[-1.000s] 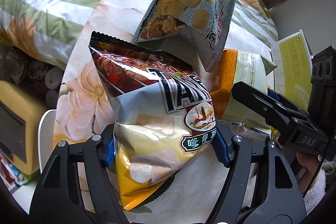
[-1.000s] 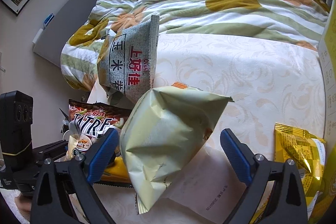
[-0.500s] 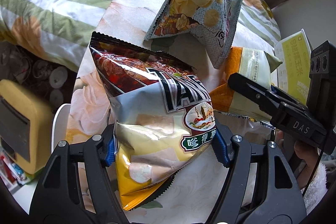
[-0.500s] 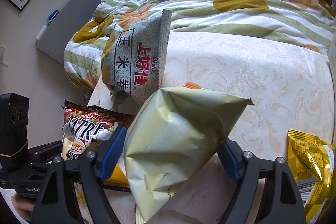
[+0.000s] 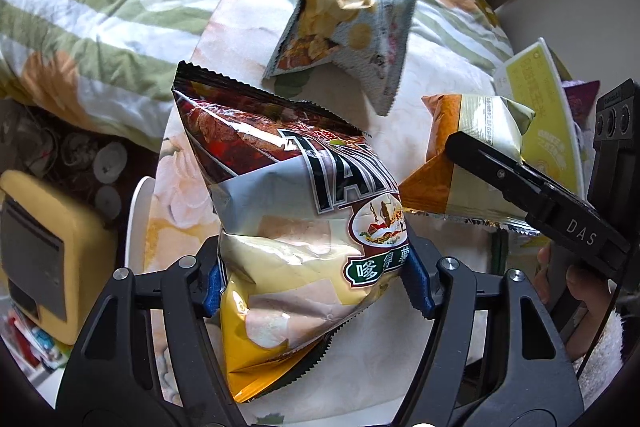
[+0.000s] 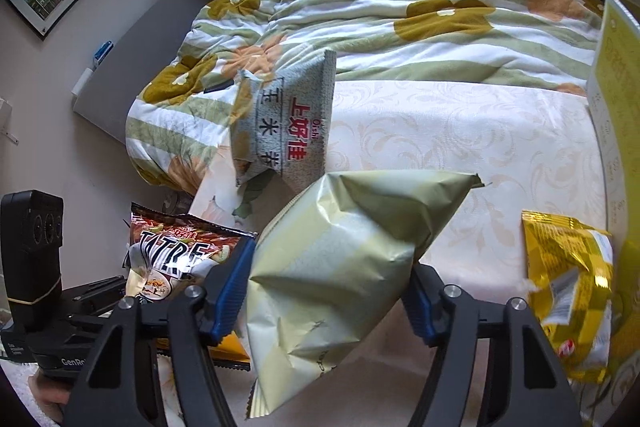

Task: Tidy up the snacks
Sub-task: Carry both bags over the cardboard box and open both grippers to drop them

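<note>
My left gripper point(image 5: 316, 279) is shut on a brown, silver and yellow chip bag point(image 5: 296, 211), held above the cream table; the bag also shows in the right wrist view point(image 6: 172, 259). My right gripper point(image 6: 326, 297) is shut on a pale green snack bag point(image 6: 344, 267), which has an orange side in the left wrist view point(image 5: 472, 155). A grey corn-snack bag point(image 5: 344, 27) stands upright on the table beyond both, also in the right wrist view point(image 6: 288, 131).
A yellow foil snack bag point(image 6: 568, 287) lies at the right by a yellow-green box point(image 6: 616, 99). The cream patterned table point(image 6: 460, 139) borders a floral bed quilt point(image 6: 400, 23). A yellow device point(image 5: 44, 251) and a white chair edge point(image 5: 136, 219) sit at the left.
Both grippers moved back and up with their bags. The right gripper's jaws closed in on the pale green bag. The grey bag stayed put.
</note>
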The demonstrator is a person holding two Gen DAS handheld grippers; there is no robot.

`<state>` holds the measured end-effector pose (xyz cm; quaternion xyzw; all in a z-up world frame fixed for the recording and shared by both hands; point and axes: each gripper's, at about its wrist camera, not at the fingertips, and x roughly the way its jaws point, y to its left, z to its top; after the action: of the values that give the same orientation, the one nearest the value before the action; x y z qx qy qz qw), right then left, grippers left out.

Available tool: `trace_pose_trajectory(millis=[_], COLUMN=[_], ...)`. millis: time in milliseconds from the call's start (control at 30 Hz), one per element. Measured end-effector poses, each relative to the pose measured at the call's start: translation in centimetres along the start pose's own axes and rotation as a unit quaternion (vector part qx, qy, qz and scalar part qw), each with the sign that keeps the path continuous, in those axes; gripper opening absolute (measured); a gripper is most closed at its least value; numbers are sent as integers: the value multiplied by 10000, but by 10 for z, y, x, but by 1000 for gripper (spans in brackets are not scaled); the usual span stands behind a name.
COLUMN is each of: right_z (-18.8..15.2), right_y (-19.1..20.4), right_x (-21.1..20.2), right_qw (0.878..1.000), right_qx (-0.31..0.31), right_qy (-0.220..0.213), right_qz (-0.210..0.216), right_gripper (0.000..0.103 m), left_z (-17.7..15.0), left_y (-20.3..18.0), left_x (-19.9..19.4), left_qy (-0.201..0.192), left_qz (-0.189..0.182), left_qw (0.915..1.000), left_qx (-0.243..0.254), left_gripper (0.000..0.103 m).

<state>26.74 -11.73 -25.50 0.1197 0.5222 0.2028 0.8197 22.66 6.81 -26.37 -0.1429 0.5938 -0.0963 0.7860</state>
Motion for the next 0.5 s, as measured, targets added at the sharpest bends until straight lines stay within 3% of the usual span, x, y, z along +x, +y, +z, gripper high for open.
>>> trace_pose_trajectory(millis=[267, 500], right_z=[-9, -20], right_y=[16, 10], right_x=[-78, -150], right_qw=[9973, 9878], right_qx=[213, 528], right_qy=[-615, -1190], right_qz=[-346, -858], right_gripper=[64, 64], left_z=[4, 22], left_y=[-32, -76], left_x=[-57, -100], left_qy=[-346, -734], left_qz=[-178, -545], left_qw=[9966, 9872], left_qx=[720, 1310], left_gripper=[66, 66])
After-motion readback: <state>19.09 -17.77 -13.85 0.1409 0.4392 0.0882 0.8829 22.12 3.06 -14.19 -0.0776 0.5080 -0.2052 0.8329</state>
